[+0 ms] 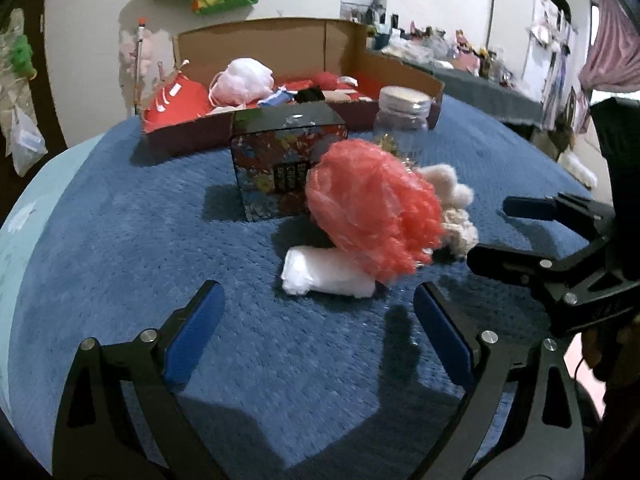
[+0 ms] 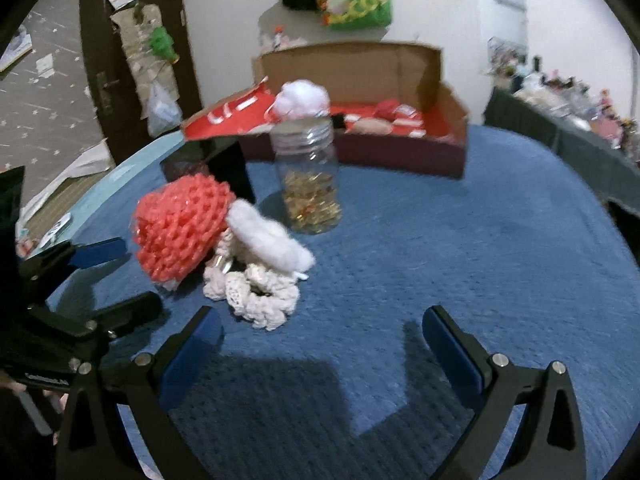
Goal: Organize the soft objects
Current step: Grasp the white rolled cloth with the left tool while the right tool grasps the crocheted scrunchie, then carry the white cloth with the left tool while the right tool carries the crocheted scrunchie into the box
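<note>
A pink-red mesh pouf (image 1: 376,208) (image 2: 182,226) lies on the blue blanket, on top of a white rolled cloth (image 1: 324,272). A fluffy white piece (image 2: 268,240) and a cream crochet scrunchie (image 2: 256,296) (image 1: 460,232) lie beside it. My left gripper (image 1: 316,304) is open and empty, just short of the white roll. My right gripper (image 2: 320,324) is open and empty, just right of the scrunchie; it also shows in the left wrist view (image 1: 496,232). The left gripper shows at the left edge of the right wrist view (image 2: 124,276).
An open cardboard box (image 1: 400,68) (image 2: 456,148) at the back holds red, white and other soft items. A dark patterned box (image 1: 280,160) and a clear jar (image 2: 308,176) (image 1: 404,120) of gold bits stand behind the pile. The blanket (image 1: 120,240) drops off at left.
</note>
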Action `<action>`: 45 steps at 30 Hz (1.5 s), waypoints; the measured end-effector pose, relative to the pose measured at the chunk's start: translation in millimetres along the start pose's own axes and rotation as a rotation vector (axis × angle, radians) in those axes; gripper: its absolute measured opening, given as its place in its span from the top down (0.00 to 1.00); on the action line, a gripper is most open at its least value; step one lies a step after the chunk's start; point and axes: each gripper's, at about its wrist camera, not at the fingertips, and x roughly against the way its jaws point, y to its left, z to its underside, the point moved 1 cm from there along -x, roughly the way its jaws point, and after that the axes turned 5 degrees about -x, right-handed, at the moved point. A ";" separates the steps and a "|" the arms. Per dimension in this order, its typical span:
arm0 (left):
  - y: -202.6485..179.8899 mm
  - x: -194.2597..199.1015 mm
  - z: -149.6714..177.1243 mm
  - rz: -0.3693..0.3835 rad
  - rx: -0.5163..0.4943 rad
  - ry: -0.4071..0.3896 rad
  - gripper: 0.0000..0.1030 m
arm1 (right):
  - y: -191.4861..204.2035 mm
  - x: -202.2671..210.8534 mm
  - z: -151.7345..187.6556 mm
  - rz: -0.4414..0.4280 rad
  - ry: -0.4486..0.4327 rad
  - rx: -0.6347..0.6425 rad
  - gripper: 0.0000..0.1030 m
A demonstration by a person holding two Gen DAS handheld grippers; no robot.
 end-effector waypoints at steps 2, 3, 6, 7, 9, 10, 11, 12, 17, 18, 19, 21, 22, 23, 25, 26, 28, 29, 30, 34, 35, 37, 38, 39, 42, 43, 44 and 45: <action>1.8 -6.3 -2.6 0.003 -0.017 0.017 0.22 | 0.0 -7.7 -3.8 -0.037 0.033 0.003 0.04; 1.8 -8.8 -3.5 0.007 -0.021 0.024 0.26 | -0.4 -11.1 -5.6 -0.047 0.045 0.002 0.09; 5.7 -18.8 -7.9 0.050 -0.021 0.061 0.36 | 1.0 -19.8 -11.5 -0.073 0.071 0.007 0.13; 5.9 -20.3 -9.7 0.057 -0.024 0.060 0.42 | 3.1 -21.4 -13.2 -0.080 0.073 0.019 0.17; 5.2 -22.7 -14.3 0.081 -0.030 0.055 0.60 | 8.3 -23.9 -15.0 -0.095 0.076 0.043 0.27; 4.9 -23.7 -15.6 0.095 -0.030 0.055 0.60 | 11.0 -24.8 -15.1 -0.097 0.076 0.055 0.35; 4.7 -25.8 -16.8 0.115 -0.026 0.055 0.61 | 14.3 -25.7 -14.8 -0.103 0.076 0.069 0.38; 4.7 -26.5 -17.6 0.119 -0.023 0.054 0.67 | 16.9 -25.3 -14.4 -0.126 0.073 0.076 0.51; 3.0 -19.9 -15.5 0.149 -0.017 0.038 0.68 | 21.0 -16.0 -7.7 -0.178 0.068 0.094 0.72; 2.1 -17.6 -14.2 0.153 -0.016 0.035 0.68 | 21.2 -13.5 -6.5 -0.182 0.064 0.094 0.73; 2.0 -16.2 -13.3 0.155 -0.017 0.035 0.68 | 21.6 -10.6 -4.9 -0.188 0.062 0.095 0.73; 0.8 -12.5 -11.4 0.158 -0.021 0.031 0.68 | 22.3 -5.7 -3.1 -0.194 0.056 0.095 0.73; 0.5 -10.6 -10.5 0.159 -0.021 0.028 0.68 | 22.5 -2.5 -1.3 -0.200 0.055 0.093 0.73; 0.2 -8.7 -9.8 0.159 -0.021 0.027 0.68 | 22.1 -2.0 -1.8 -0.204 0.054 0.092 0.73; 0.0 -5.2 -9.0 0.156 -0.020 0.021 0.68 | 22.3 3.7 0.3 -0.212 0.050 0.089 0.73; 0.2 -2.0 -8.3 0.158 -0.017 0.016 0.68 | 22.4 5.0 -0.4 -0.217 0.048 0.087 0.73; 0.1 3.0 -7.7 0.160 -0.016 0.008 0.68 | 22.8 12.3 0.0 -0.230 0.037 0.083 0.73; -0.3 6.5 -7.7 0.160 -0.017 0.000 0.68 | 23.1 16.5 -0.7 -0.233 0.029 0.082 0.73; -0.6 8.4 -7.9 0.164 -0.018 -0.003 0.68 | 23.7 19.4 -1.1 -0.235 0.025 0.084 0.73; -2.7 15.7 -7.6 0.164 -0.025 -0.019 0.68 | 27.7 28.5 -1.7 -0.239 0.007 0.095 0.73; -3.0 17.1 -7.5 0.167 -0.025 -0.021 0.68 | 28.3 30.4 -1.2 -0.238 0.003 0.096 0.73; -4.4 19.6 -7.1 0.168 -0.030 -0.024 0.68 | 29.4 32.2 -0.2 -0.239 0.002 0.100 0.73; -4.7 20.3 -7.4 0.170 -0.032 -0.026 0.68 | 29.6 32.7 0.1 -0.240 0.002 0.102 0.73; -5.0 21.2 -7.7 0.171 -0.034 -0.028 0.68 | 30.2 33.5 0.4 -0.243 0.002 0.104 0.73; -5.2 26.1 -9.0 0.173 -0.036 -0.040 0.68 | 31.3 37.9 -1.4 -0.245 -0.011 0.106 0.73; -4.8 27.5 -9.5 0.174 -0.036 -0.045 0.68 | 31.0 41.5 -0.7 -0.248 -0.019 0.104 0.73; -4.6 30.5 -11.6 0.173 -0.038 -0.053 0.68 | 30.6 43.4 -0.9 -0.248 -0.024 0.103 0.73; -3.9 32.5 -12.2 0.172 -0.039 -0.058 0.68 | 30.5 45.9 -2.1 -0.246 -0.030 0.103 0.73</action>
